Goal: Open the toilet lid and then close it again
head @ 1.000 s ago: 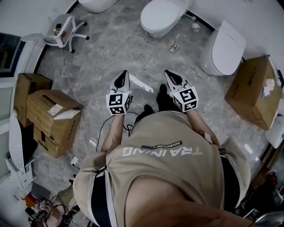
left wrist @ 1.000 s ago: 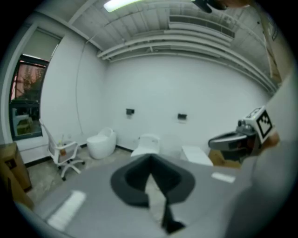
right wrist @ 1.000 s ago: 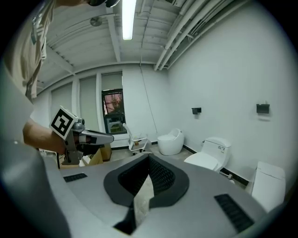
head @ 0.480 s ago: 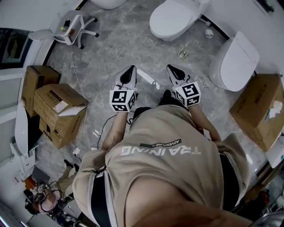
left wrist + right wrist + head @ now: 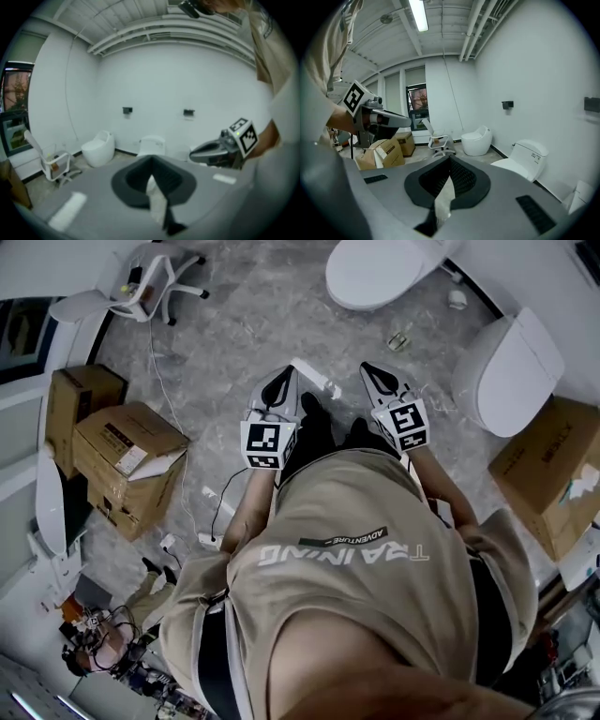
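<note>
Currently, the grey left gripper (image 5: 279, 382) and grey right gripper (image 5: 375, 373) are hovering clenched and empty over the marbled grey floor (image 5: 234, 324), the closed white ceramic toilet (image 5: 380, 270) sitting well ahead.

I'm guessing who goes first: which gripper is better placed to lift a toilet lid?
Probably the right gripper: the white closed toilet ahead and the white toilet alongside lie nearer it than the left gripper. Both grippers are shut.

shirt (image 5: 366, 601) back: "training", small "adventure" patch above, both upside down.
</note>
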